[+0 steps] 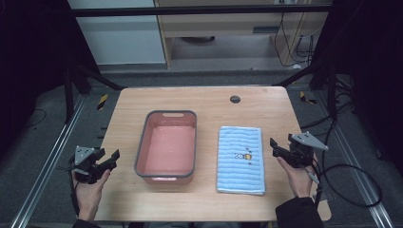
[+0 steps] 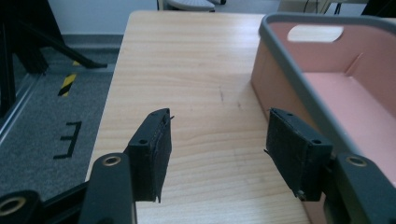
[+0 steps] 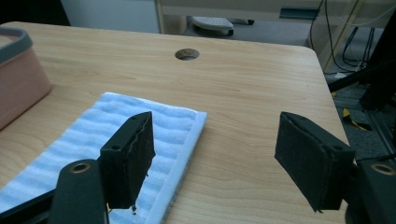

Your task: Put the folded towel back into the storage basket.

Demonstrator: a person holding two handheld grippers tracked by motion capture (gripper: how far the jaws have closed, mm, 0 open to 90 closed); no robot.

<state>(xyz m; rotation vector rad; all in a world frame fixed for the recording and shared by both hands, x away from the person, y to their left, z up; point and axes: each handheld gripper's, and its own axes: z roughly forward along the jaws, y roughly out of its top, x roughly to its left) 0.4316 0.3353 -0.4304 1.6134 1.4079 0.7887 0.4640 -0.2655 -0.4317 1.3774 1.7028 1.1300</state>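
Wooden counter [image 1: 209, 102] carried a pink bin [image 1: 167, 146] beside a folded blue towel [image 1: 240, 159]. Left tongs [image 1: 106, 158] and right tongs [image 1: 277, 147] both gaped wide, holding nothing.

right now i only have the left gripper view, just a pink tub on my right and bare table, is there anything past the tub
Observer: Yes, a folded blue towel lies flat on the table on the far side of the tub, apart from it.
Operator: where's the other gripper
Observer: The right gripper is held at the towel's right edge, jaws open and empty.
Operator: anything in the tub, i only see one end
Observer: The high view shows nothing in it.
Operator: is anything on the towel
Observer: Nothing lies on it; it has a small printed picture near its middle.
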